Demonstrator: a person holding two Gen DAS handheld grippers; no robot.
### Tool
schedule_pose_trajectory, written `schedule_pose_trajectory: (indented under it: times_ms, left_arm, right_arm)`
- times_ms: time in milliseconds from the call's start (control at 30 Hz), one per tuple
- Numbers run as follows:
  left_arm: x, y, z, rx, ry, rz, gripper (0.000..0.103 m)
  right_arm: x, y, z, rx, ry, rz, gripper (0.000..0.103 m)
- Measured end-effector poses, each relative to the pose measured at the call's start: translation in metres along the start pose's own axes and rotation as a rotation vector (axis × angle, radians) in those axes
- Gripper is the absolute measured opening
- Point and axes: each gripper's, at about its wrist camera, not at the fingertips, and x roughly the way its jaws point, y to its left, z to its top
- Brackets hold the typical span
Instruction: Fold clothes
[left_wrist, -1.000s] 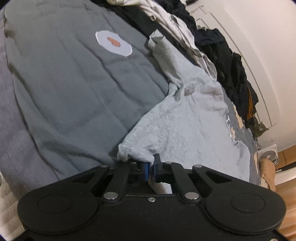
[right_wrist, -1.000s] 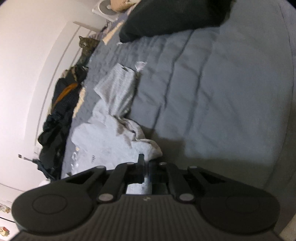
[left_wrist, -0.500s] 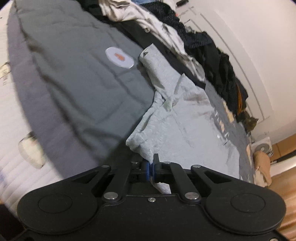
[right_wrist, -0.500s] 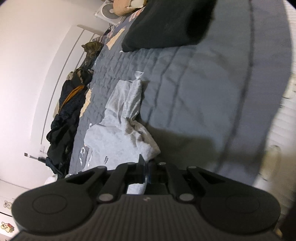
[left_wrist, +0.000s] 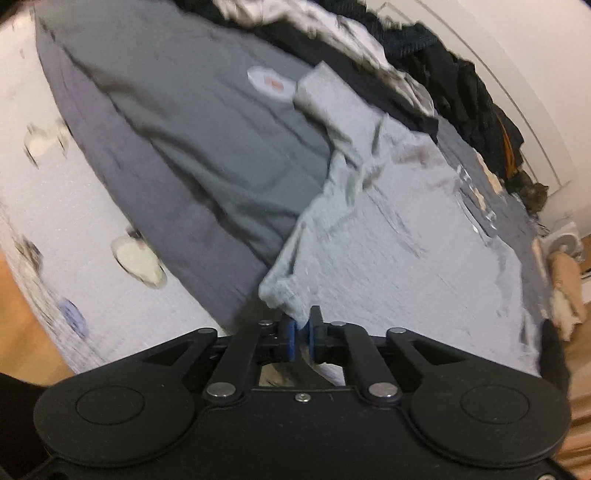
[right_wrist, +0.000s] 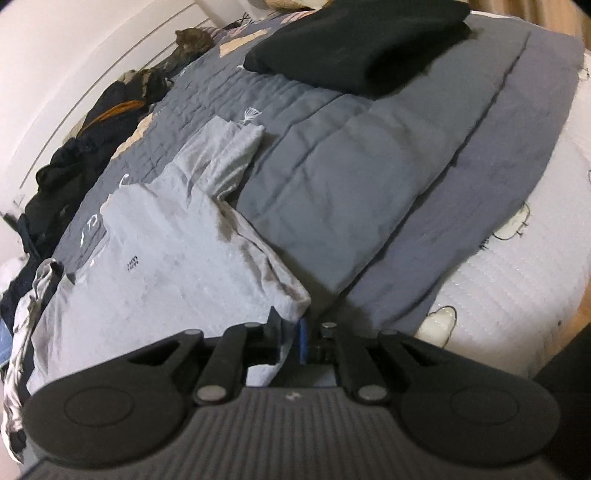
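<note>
On the grey quilted bedcover, a light grey knit sweater lies spread flat with its near hem at the front edge of the bed, directly ahead of both grippers. One sleeve extends away across the bedcover in the left wrist view; the other sleeve lies bunched and folded toward the far side in the right wrist view. The left gripper has a corner of the sweater hem between its blue-padded fingers; its jaws have just been opening and a narrow gap shows around the fabric, so the pads appear to have let go of the cloth. The right gripper stands at the opposite hem corner, fabric showing between its fingers; its jaws have likewise just been opening and stand slightly parted. Whether either pad still touches the cloth cannot be told. Beyond the sweater, a folded black garment rests on the bedcover at the far right of the right wrist view. A heap of dark clothes with an orange streak lies along the white wall. A white patterned mattress sheet shows below the bedcover edge. A round white patch sits on the bedcover near the sleeve end.
</note>
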Motion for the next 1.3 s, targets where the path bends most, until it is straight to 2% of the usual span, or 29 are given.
schedule_pose_trajectory:
  times_ms: [100, 167, 267, 333, 433, 667, 900, 1033, 1100, 1167, 1300]
  left_arm:
    - [-0.011, 0.000, 0.005, -0.002, -0.062, 0.014, 0.023]
    - [-0.019, -0.002, 0.010, 0.008, -0.104, 0.027, 0.023]
    - [-0.030, -0.009, 0.019, 0.054, -0.177, 0.044, 0.032]
    - [-0.027, -0.014, 0.027, 0.069, -0.187, 0.044, 0.038]
    - [-0.016, -0.020, 0.041, 0.067, -0.179, 0.029, 0.038]
    - [0.034, -0.032, 0.082, 0.050, -0.143, -0.034, 0.042]
    - [0.084, -0.015, 0.121, -0.073, -0.127, -0.082, 0.044]
    - [0.102, -0.004, 0.137, -0.093, -0.121, -0.065, 0.044]
    - [0.110, 0.004, 0.143, -0.126, -0.111, -0.081, 0.044]
    - [0.116, 0.011, 0.147, -0.157, -0.111, -0.106, 0.044]
    - [0.119, 0.011, 0.153, -0.151, -0.126, -0.113, 0.042]
  right_arm:
    - [-0.019, 0.019, 0.004, -0.121, -0.088, -0.013, 0.015]
    - [-0.030, 0.032, 0.008, -0.204, -0.155, -0.023, 0.020]
    - [-0.045, 0.046, 0.019, -0.278, -0.242, -0.037, 0.028]
    - [-0.050, 0.052, 0.027, -0.305, -0.277, -0.023, 0.033]
    - [-0.044, 0.068, 0.037, -0.331, -0.259, 0.040, 0.036]
    - [-0.006, 0.136, 0.040, -0.450, -0.193, 0.220, 0.037]
    - [0.033, 0.202, 0.033, -0.566, -0.142, 0.379, 0.038]
    - [0.053, 0.237, 0.028, -0.609, -0.116, 0.434, 0.038]
    - [0.061, 0.250, 0.022, -0.633, -0.108, 0.453, 0.038]
    - [0.070, 0.258, 0.016, -0.641, -0.095, 0.469, 0.038]
    - [0.083, 0.257, 0.004, -0.613, -0.067, 0.502, 0.038]
